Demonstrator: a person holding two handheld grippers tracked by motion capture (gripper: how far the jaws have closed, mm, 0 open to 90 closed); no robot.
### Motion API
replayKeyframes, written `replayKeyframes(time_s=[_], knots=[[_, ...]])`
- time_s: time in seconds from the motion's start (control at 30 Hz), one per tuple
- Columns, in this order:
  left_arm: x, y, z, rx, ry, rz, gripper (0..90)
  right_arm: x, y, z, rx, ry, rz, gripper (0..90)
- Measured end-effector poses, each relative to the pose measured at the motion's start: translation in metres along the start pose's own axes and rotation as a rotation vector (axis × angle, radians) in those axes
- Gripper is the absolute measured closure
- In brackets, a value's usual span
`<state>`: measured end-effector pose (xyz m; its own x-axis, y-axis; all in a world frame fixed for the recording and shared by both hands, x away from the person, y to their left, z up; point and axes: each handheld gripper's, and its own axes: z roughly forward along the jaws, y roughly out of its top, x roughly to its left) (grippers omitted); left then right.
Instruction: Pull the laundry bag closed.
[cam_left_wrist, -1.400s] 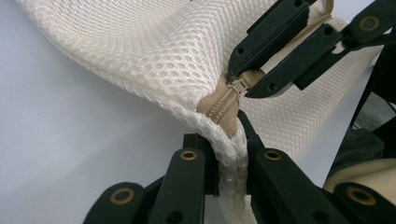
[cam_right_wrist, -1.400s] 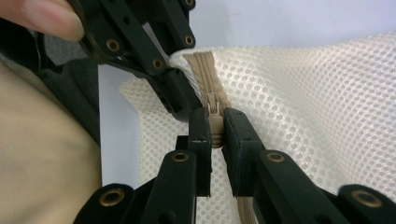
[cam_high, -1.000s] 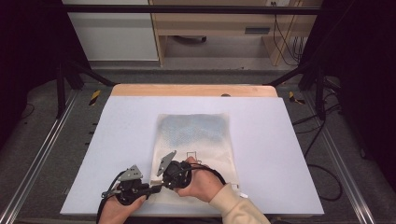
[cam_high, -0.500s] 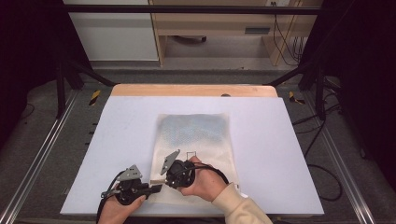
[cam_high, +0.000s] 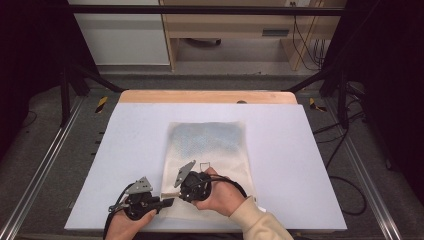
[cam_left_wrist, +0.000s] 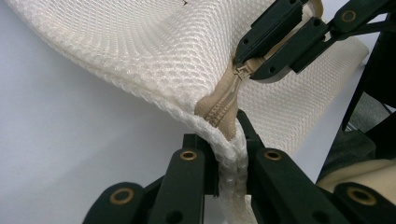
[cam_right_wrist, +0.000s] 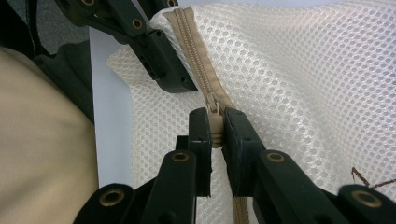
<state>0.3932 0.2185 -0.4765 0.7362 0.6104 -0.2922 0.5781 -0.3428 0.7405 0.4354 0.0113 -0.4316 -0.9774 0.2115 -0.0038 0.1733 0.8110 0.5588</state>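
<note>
- White mesh laundry bag flat on pale table, centre of high view, near edge at lower centre.
- Lower left: left gripper, jaws clamped on bag's near left corner, at zipper's end.
- Just right of it: right gripper, jaws pinched together on tan zipper pull.
- Zipper running along near edge, left to right; slider close beside held corner.
- Both hands low, forearms entering from bottom edge, grippers nearly tip to tip.
</note>
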Motion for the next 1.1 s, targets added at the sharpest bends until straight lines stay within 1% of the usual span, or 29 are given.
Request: replayKeyframes(time_s=[0.17, 0.3, 0.37, 0.4, 0.47, 0.53, 0.6, 0.87, 0.9, 1.1], knots=[[0.0, 0.0, 0.0, -0.001, 0.0, -0.001, 84.3, 0.0, -0.001, 0.0, 0.003, -0.002, -0.004, 81.9], [0.0, 0.0, 0.0, -0.002, -0.003, 0.0, 84.3, -0.001, -0.003, -0.002, 0.009, -0.006, 0.007, 82.0], [0.0, 0.0, 0.0, -0.002, -0.004, 0.001, 84.3, -0.001, -0.004, -0.002, 0.009, -0.007, 0.001, 82.0], [0.0, 0.0, 0.0, -0.004, -0.003, 0.002, 84.3, -0.001, -0.004, -0.002, 0.003, -0.005, 0.01, 82.0], [-0.001, 0.0, -0.001, -0.007, -0.004, 0.002, 84.3, -0.001, -0.005, -0.003, 0.006, -0.01, 0.006, 82.0], [0.0, 0.0, -0.001, -0.01, -0.005, 0.001, 84.3, -0.002, -0.006, -0.004, -0.002, -0.007, 0.014, 82.0], [0.0, 0.001, -0.001, -0.014, -0.007, 0.002, 84.3, -0.003, -0.007, -0.005, 0.002, -0.011, 0.011, 82.0], [-0.001, 0.001, -0.001, -0.01, -0.009, 0.004, 84.3, -0.003, -0.012, -0.007, 0.002, -0.015, 0.025, 82.0], [-0.001, 0.001, -0.001, -0.01, -0.008, 0.004, 84.3, -0.003, -0.013, -0.008, 0.009, -0.02, 0.026, 82.0], [0.0, 0.001, -0.002, -0.016, -0.009, -0.002, 84.3, -0.006, -0.017, -0.01, 0.001, -0.028, 0.038, 82.0]])
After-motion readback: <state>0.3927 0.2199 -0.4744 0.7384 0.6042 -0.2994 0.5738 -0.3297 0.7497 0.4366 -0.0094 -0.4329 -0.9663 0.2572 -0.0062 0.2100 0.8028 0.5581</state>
